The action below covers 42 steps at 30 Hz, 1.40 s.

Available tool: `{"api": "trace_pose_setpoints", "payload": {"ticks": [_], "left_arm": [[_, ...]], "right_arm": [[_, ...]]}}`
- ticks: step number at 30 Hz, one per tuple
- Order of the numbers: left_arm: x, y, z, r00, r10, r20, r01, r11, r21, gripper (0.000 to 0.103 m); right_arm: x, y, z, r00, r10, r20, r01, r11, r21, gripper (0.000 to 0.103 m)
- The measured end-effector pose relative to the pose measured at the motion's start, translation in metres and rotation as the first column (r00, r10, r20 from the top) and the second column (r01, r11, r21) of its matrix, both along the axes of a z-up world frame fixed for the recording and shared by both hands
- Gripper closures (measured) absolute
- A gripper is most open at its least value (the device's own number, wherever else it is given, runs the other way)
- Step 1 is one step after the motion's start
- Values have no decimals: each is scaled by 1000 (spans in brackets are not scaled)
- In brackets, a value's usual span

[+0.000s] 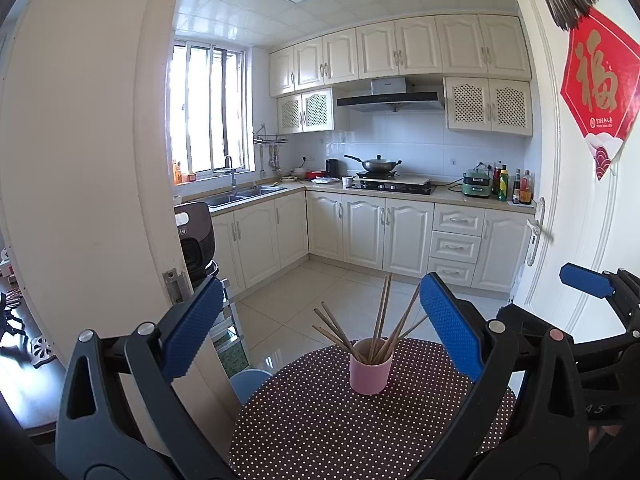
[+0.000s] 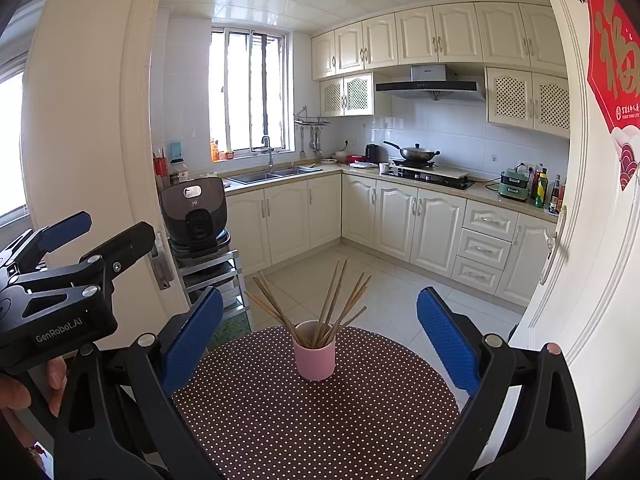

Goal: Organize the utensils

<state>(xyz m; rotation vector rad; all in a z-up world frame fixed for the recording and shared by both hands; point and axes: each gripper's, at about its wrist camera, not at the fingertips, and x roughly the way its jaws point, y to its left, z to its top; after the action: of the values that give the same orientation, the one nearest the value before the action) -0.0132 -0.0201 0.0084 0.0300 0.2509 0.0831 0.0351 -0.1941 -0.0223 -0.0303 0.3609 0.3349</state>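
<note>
In the left wrist view, the left gripper (image 1: 322, 326) hangs above the near edge of a round tabletop (image 1: 320, 420) covered in brown cloth with white dots, its blue-padded fingers (image 1: 192, 328) spread wide apart with nothing between them. A pink cup (image 1: 370, 368) stands upright on the tabletop, toward its far side, and holds a loose bunch of wooden chopsticks (image 1: 380, 320) that fan outward from its mouth. The cup sits between the two fingers in the picture but well ahead of them, untouched. At the right edge part of the right gripper (image 1: 588, 280) shows, one blue finger pointing left. Behind lies a kitchen with cream cabinets (image 1: 400, 228) and a wok (image 1: 378, 165) on the stove. In the right wrist view, the right gripper (image 2: 320, 336) likewise hovers over the near edge of the tabletop (image 2: 320, 420), fingers (image 2: 448, 344) wide apart and empty. The cup (image 2: 315, 354) stands upright ahead of them, slightly left of centre, chopsticks (image 2: 332, 304) splayed from it. At the left, the left gripper (image 2: 88, 236) appears from the side, held by a hand (image 2: 32, 388), its fingers parted.
</note>
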Motion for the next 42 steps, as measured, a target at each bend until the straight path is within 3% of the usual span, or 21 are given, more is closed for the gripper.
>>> {"api": "trace_pose_setpoints", "payload": {"ticks": [21, 42], "left_arm": [[9, -5, -1, 1000, -22, -14, 22, 1000, 13, 6], [52, -6, -12, 998, -38, -56, 38, 999, -3, 6]], "right_arm": [[5, -2, 1, 1000, -21, -3, 21, 1000, -3, 8], [37, -1, -6, 997, -60, -48, 60, 998, -5, 8]]}}
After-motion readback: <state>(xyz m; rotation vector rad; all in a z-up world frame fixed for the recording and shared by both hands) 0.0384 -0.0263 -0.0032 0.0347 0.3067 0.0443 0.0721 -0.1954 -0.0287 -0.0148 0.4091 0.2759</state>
